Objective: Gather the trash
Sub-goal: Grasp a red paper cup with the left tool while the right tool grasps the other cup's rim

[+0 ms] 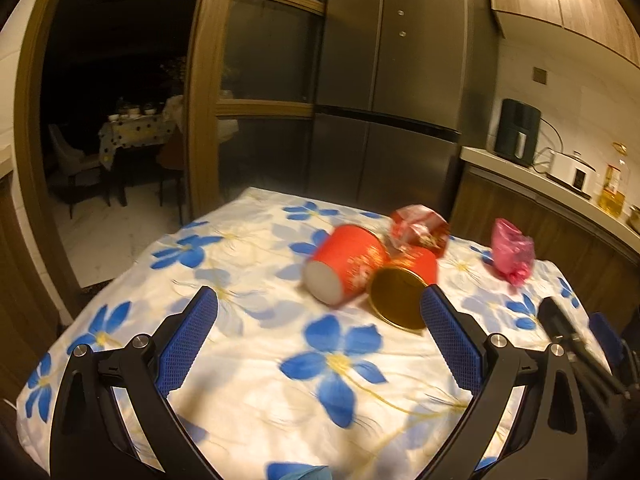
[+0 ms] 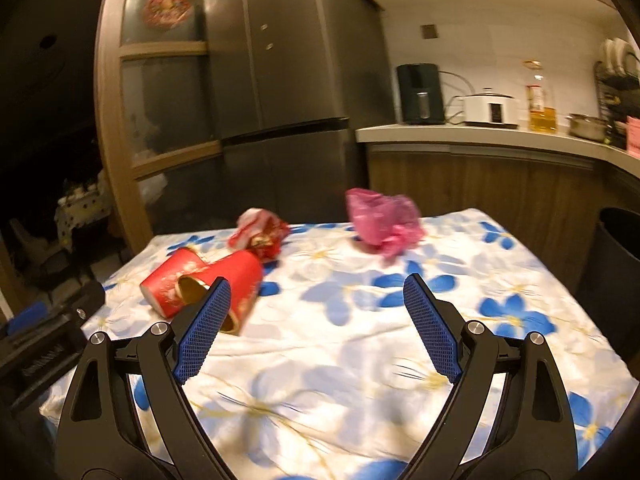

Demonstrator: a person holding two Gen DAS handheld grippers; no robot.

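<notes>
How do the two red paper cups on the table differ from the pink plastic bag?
The red paper cups are rigid cones lying on their sides with a gold inside showing; the pink plastic bag is a soft, crumpled lump. The cups touch each other and sit next to a crumpled red wrapper; the bag lies apart, alone. The cups are nearer the left gripper, the bag ahead of the right gripper. Both rest ungripped on the floral tablecloth.

Cups [image 1: 348, 264] & wrapper [image 1: 420, 230] blurred
</notes>
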